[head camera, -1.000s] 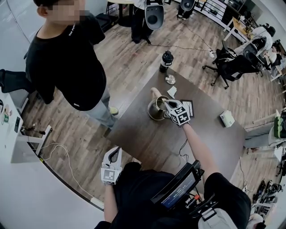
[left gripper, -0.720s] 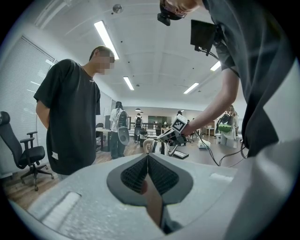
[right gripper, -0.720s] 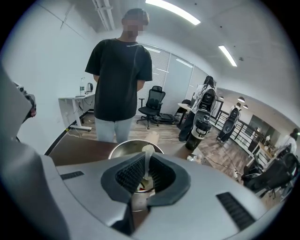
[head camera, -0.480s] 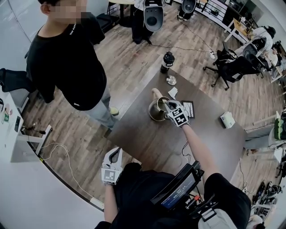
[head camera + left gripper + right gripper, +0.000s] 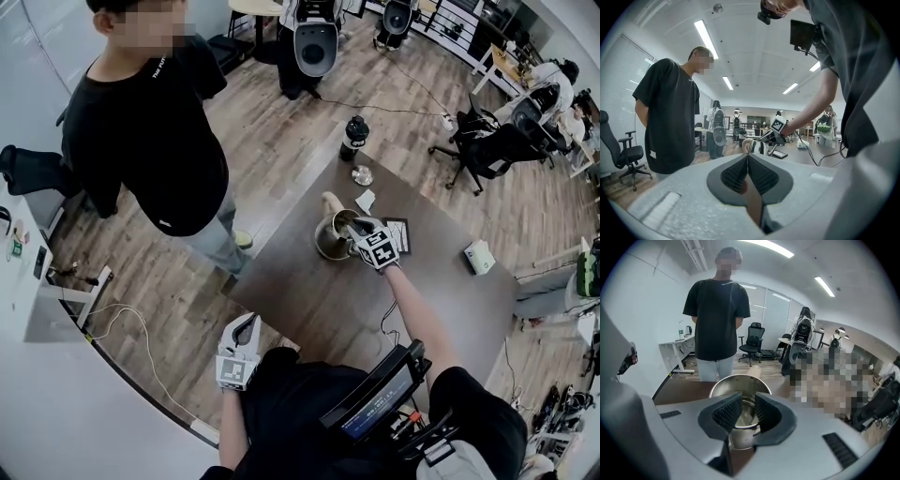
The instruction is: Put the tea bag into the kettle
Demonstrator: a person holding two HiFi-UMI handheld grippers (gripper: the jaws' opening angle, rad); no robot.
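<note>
Steel kettle (image 5: 740, 380) sits under right gripper (image 5: 748, 398), jaws just opened, empty; tea bag perhaps inside, unseen; left gripper (image 5: 748, 157) jaws together.

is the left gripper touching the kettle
Apart: the head view shows the left gripper beside the table's near edge, the kettle far across it.

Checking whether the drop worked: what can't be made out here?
Tea bag: unseen; right gripper, jaws just opening with nothing between, masks most of the round steel kettle's inside in its view.
Head view: right gripper overlaps the kettle's mouth.
Small white items on the dark table: too small to name.
</note>
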